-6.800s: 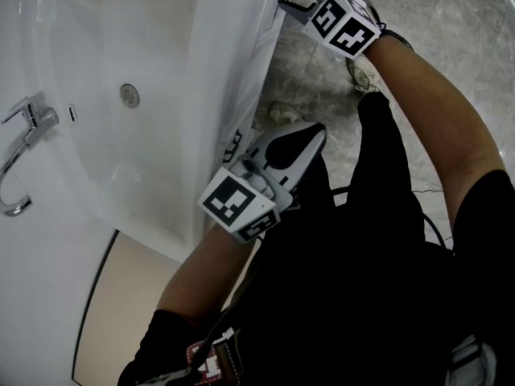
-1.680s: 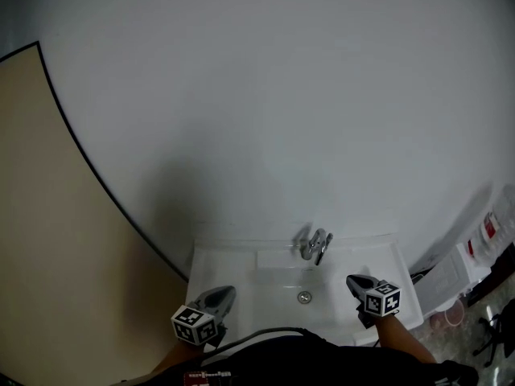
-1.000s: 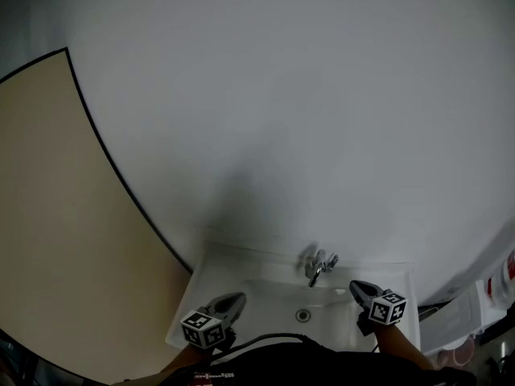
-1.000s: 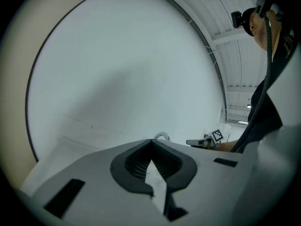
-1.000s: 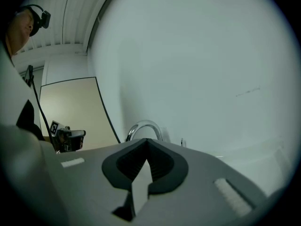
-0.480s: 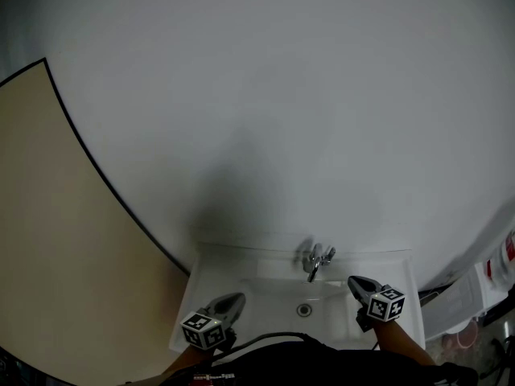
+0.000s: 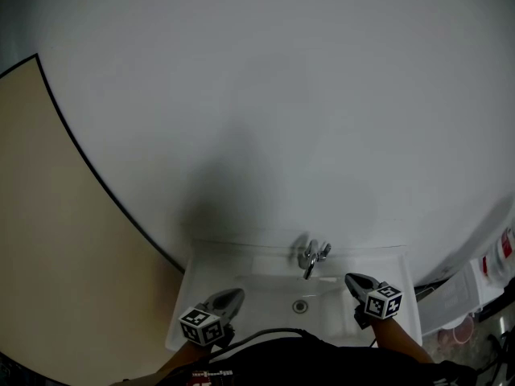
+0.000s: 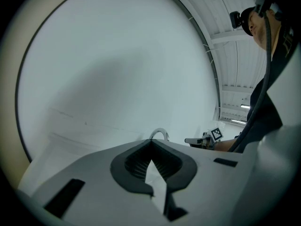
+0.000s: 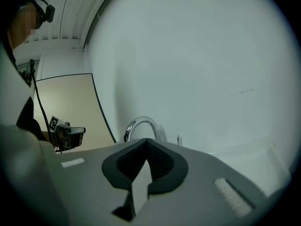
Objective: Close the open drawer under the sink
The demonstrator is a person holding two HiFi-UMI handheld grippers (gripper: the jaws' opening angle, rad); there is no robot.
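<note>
Left tool: my left gripper (image 7: 228, 298) has its jaws brought together at the tips, with nothing between them
Right tool: my right gripper (image 7: 355, 281) is likewise closed, and its own view shows nothing in it
Position of tools: both hang over the front rim of the sink (image 7: 241, 265), one at each side of the basin, well apart, pointing toward the wall (image 7: 282, 95) and tipped slightly down; neither touches anything that I can see
Fixtures noted: the faucet (image 7: 312, 257) stands at the back of the basin between the two tools; a beige panel (image 7: 48, 256) adjoins the wall on the left
Location of task item: the drawer sits under the sink, below the basin and behind my own body in the head view; no view shows it
Step in hand: not established; I judge that neither tool is working on the drawer now, and whether it stands open or shut cannot be confirmed from here
Next move: calls for looking down below the rim; if the front stands out, set closed jaw tips flat on it and push squarely toward the wall, both sides alike, so it does not rack
Long axis and heading: unseen; I judge the front runs along the sink's front edge, left to right, and faces me
</note>
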